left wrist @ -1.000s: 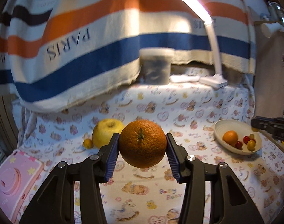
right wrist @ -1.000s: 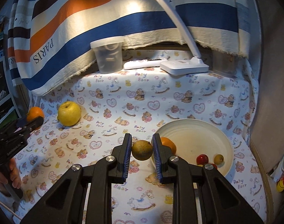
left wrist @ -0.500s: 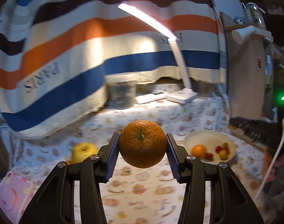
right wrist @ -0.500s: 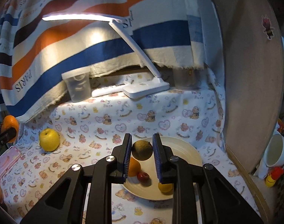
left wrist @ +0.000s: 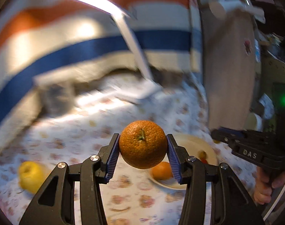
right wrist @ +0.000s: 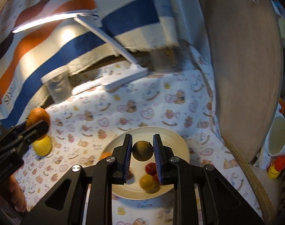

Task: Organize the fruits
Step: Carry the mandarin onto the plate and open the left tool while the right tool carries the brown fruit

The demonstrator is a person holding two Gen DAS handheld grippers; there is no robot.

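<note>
The left gripper [left wrist: 143,155] has its jaws clamped on the orange [left wrist: 143,144], pads bearing on opposite flanks with the stem end facing the camera. The fruit hangs clear of the surface [left wrist: 86,140], just short of the plate [left wrist: 196,144].

The right gripper [right wrist: 142,159] has its jaws drawn narrow around a small brown-green fruit [right wrist: 143,150], held over the plate [right wrist: 172,136]. In the plate lie a small orange fruit [right wrist: 104,154], a red one [right wrist: 150,167] and a yellow one [right wrist: 148,182]. A yellow apple [right wrist: 42,145] sits on the surface [right wrist: 123,112], well apart from the plate.

Handling, as a judgement:
- Orange: firm, fairly heavy, pebbled rind. Grip across the widest girth; off-centre contact will likely let it roll out.
- Small fruit: light, rounded and probably softer. Moderate pressure only, to avoid bruising.
- Both will roll on release. Lower close to the plate floor before opening, away from the rim and the fruits already there.
</note>
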